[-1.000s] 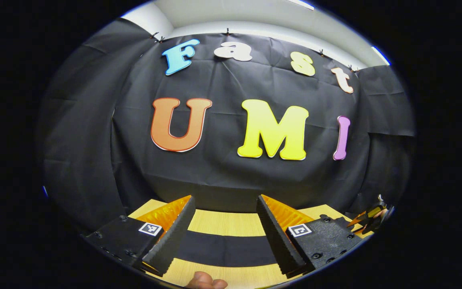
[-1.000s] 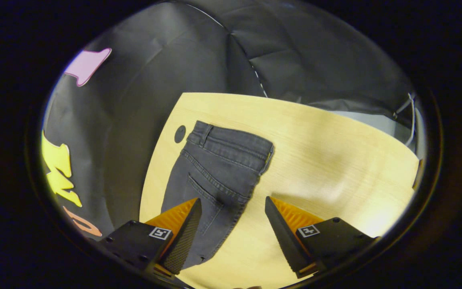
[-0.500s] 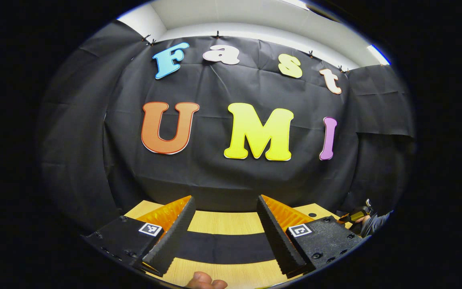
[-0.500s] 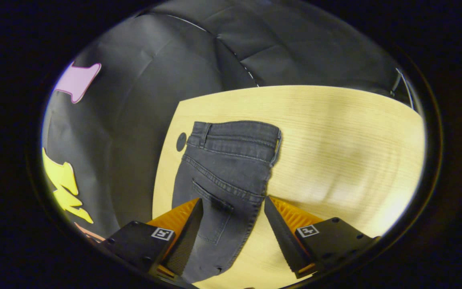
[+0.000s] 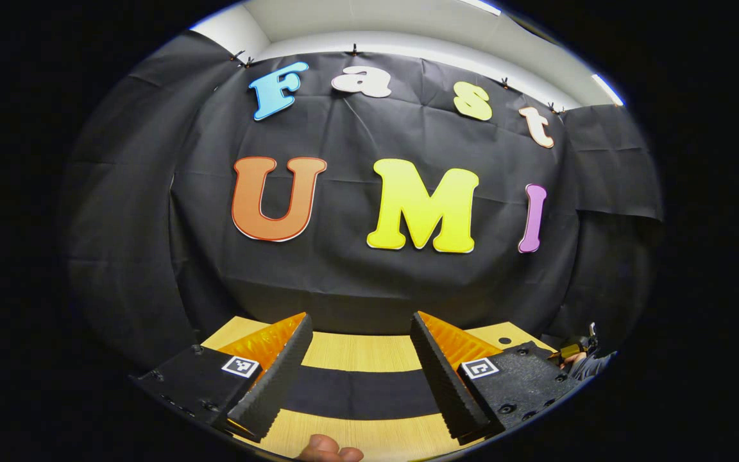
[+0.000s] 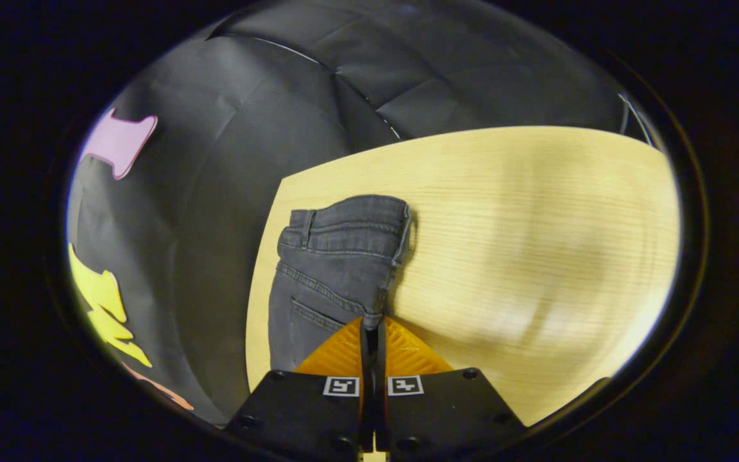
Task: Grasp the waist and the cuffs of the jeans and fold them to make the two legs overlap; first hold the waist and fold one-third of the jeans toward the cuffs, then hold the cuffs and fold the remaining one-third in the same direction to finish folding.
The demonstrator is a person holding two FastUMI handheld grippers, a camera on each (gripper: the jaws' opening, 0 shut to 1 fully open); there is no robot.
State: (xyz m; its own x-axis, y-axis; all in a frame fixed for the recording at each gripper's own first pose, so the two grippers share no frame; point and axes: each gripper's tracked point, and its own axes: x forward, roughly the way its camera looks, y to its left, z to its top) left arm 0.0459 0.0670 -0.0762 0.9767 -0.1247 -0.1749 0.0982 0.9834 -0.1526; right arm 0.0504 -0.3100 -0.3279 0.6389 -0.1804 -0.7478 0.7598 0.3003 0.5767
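Staged recording booth, not a home. Black cloth (image 5: 356, 269) clipped up as walls on all sides, pale ceiling (image 5: 369, 29) above it, one bare wood-grain worktop (image 6: 536, 212) inside.

The dark grey jeans (image 6: 334, 269) lie flat on the pale wooden desk (image 6: 523, 218), back pocket up, waistband toward 12 o'clock near the desk's far-left corner. In the left gripper view a leg crosses the desk as a dark band (image 5: 360, 393).
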